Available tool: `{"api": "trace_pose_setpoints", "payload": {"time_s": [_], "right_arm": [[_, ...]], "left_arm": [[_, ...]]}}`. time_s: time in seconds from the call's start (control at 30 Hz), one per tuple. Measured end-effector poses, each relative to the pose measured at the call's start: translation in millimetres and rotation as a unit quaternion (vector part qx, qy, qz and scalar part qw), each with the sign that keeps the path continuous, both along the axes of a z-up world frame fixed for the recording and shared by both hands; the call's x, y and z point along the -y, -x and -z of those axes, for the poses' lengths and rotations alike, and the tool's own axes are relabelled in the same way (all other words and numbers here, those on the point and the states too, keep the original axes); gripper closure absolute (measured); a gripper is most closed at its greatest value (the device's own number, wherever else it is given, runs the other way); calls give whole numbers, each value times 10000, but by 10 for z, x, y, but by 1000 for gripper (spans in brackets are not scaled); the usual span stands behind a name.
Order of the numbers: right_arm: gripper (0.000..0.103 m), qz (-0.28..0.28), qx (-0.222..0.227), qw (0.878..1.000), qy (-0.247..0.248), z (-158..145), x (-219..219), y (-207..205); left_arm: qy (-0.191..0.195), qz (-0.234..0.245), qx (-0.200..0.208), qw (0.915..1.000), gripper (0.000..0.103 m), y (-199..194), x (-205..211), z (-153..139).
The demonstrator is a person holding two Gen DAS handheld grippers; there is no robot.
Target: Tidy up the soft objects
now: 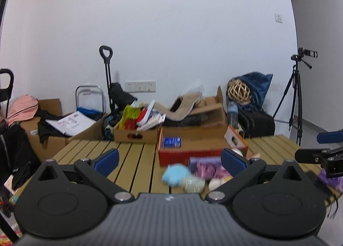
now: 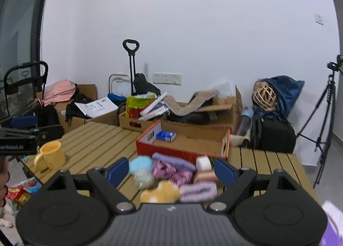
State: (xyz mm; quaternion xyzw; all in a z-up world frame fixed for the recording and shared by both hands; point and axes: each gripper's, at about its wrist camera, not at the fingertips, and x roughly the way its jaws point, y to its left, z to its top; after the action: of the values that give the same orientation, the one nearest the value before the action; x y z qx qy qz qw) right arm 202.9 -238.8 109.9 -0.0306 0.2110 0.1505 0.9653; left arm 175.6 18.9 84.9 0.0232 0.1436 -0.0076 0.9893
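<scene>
Both sets of fingers are spread wide and holding nothing: left gripper, right gripper. The soft pile sits lower centre on the surface, in front of the red box. Risk: a sloppy grab knocks the yellow mug at left.

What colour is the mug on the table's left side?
Yellow. The mug shows only in the right wrist view, standing on the slatted table.

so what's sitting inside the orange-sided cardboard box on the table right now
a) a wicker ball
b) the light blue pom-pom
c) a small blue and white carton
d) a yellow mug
c: the small blue and white carton lies alone inside the orange-sided cardboard box; the yellow mug stands on the slatted table, and the light blue pom-pom lies outside the box.
</scene>
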Motion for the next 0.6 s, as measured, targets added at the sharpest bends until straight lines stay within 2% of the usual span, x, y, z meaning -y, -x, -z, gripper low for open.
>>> {"api": "trace_pose_setpoints", "payload": {"time_s": [0.1,0.27,0.37,0.47,0.6], "right_arm": [[8,143,49,9999,49,182,-51,312],[8,251,88,9996,130,524,-138,780],[8,272,-58,9996,108,691,-172,1013],[8,231,-276,9994,-24,812,-159,1242],[8,389,-223,9989,-133,865,-100,1546]], "left_arm": [[-21,-79,-90,9999,0,237,22,171],[-9,-197,-278,9994,0,621,46,435],[27,-176,-498,9986,0,794,85,581],[-32,-118,-615,9980,0,994,124,718],[25,-194,-688,9974,0,1226,101,825]]}}
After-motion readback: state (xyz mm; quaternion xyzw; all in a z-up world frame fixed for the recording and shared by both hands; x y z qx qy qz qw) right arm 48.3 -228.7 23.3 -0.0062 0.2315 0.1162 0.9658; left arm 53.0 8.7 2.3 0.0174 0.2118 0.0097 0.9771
